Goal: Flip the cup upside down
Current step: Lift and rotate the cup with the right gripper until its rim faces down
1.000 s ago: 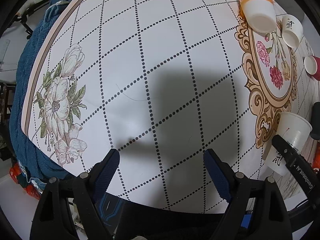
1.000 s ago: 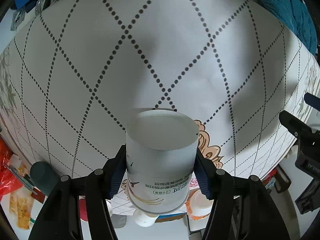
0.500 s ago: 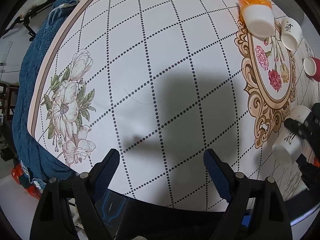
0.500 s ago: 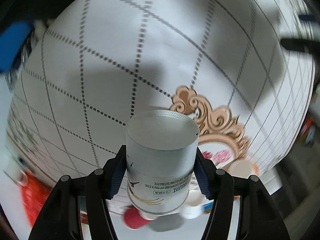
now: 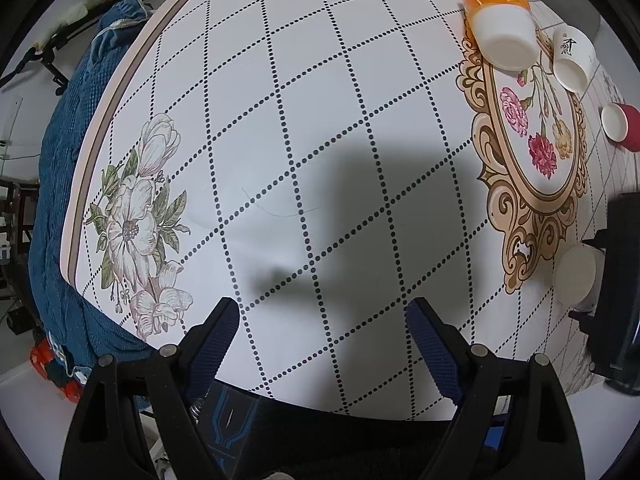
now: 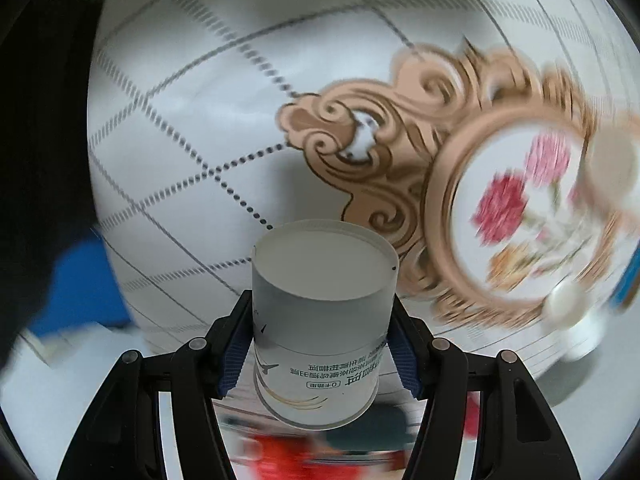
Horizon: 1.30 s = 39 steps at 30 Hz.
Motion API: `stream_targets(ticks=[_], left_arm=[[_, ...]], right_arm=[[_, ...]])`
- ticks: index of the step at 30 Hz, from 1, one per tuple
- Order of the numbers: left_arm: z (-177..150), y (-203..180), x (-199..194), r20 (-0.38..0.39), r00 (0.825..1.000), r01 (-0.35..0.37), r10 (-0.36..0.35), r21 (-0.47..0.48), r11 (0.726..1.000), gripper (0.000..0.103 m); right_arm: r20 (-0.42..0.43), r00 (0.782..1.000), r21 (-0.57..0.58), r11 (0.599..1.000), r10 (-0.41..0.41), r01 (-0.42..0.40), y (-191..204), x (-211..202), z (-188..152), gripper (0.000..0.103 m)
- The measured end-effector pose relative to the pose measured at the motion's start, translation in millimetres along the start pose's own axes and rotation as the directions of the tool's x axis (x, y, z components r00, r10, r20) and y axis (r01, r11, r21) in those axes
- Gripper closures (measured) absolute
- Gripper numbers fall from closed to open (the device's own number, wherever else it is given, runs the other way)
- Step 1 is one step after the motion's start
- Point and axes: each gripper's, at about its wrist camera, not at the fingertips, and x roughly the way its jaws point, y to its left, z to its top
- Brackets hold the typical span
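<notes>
The table (image 5: pixel 320 128) carried a white cloth printed with a dotted diamond grid, a pale flower spray toward one edge and a gold-scrolled oval of red and pink carnations (image 5: pixel 536 136) toward the other. A blue textured fabric (image 5: pixel 68 184) hung beside the flower-spray edge. The left gripper (image 5: pixel 322 332) hung above the cloth with its jaws spread wide and nothing between them. The right gripper (image 6: pixel 320 344) was pinching the white paper cup (image 6: pixel 320 320) by its side wall, above the cloth near the scrolled end of the oval; the printed text on the cup read upside down in the right wrist view. An orange-banded cup (image 5: pixel 500 24) lay at the oval's far end, a small white cup (image 5: pixel 572 58) just beside it, and a red cup (image 5: pixel 622 126) farther toward that edge.
</notes>
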Motion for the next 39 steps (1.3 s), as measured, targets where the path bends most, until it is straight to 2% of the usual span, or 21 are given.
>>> stream_targets(ticks=[2, 4, 7, 14, 23, 29, 30, 31, 32, 34, 38, 39], left_arm=[[1.2, -2.7, -0.9, 0.001, 1.0, -0.003, 0.003, 0.006, 1.0, 0.017], [2.1, -4.1, -0.8, 0.001, 1.0, -0.004, 0.004, 0.01, 1.0, 0.017], [4.2, -4.4, -1.0, 0.002, 1.0, -0.006, 0.006, 0.021, 1.0, 0.017], [2.7, -17.3, 2.6, 0.002, 1.0, -0.014, 0.014, 0.047, 0.999, 0.017], [-3.7, -32.8, 1.9, 0.005, 1.0, -0.018, 0.017, 0.068, 0.997, 0.017], [-5.1, -39.3, 0.5, 0.003, 1.0, -0.014, 0.014, 0.07, 0.997, 0.017], [-5.0, -39.7, 0.8, 0.004, 1.0, -0.015, 0.015, 0.07, 0.997, 0.017], [-4.8, -39.8, 1.2, 0.003, 1.0, -0.015, 0.015, 0.069, 0.997, 0.017], [-4.7, -40.6, 1.8, 0.001, 1.0, -0.015, 0.015, 0.068, 0.998, 0.017], [-4.4, -42.0, 4.0, -0.005, 1.0, -0.015, 0.016, 0.067, 0.998, 0.017], [-3.7, -40.1, 10.4, -0.016, 1.0, -0.007, 0.008, 0.063, 0.998, 0.017], [-3.4, -40.0, 11.5, -0.018, 1.0, -0.007, 0.008, 0.063, 0.998, 0.012]], right_arm=[[0.024, 0.996, 0.112, 0.99, 0.089, -0.091, -18.3, 0.8, -0.6, 0.039], [0.061, 0.98, 0.233, 0.952, 0.187, -0.196, -34.6, 4.3, -4.3, 0.039], [0.118, 0.952, 0.353, 0.885, 0.281, -0.305, -51.2, 10.1, -10.6, 0.039], [0.232, 0.895, 0.518, 0.73, 0.381, -0.446, -103.5, 24.8, -29.2, 0.039], [0.308, 0.868, 0.616, 0.614, 0.389, -0.493, -165.8, 40.4, -71.4, 0.039], [0.3, 0.868, 0.653, 0.578, 0.397, -0.49, -184.7, 40.5, -84.1, 0.036], [0.304, 0.868, 0.66, 0.571, 0.392, -0.489, -189.6, 40.7, -86.7, 0.034], [0.31, 0.869, 0.666, 0.564, 0.387, -0.489, -182.3, 41.6, -85.2, 0.022], [0.32, 0.867, 0.669, 0.556, 0.383, -0.493, -187.3, 40.8, -88.4, 0.016], [0.342, 0.862, 0.673, 0.543, 0.374, -0.502, -197.0, 38.8, -92.8, 0.016], [0.34, 0.87, 0.685, 0.54, 0.357, -0.49, -213.5, 29.6, -96.9, 0.016], [0.335, 0.875, 0.687, 0.545, 0.35, -0.481, -214.8, 26.9, -93.3, 0.016]])
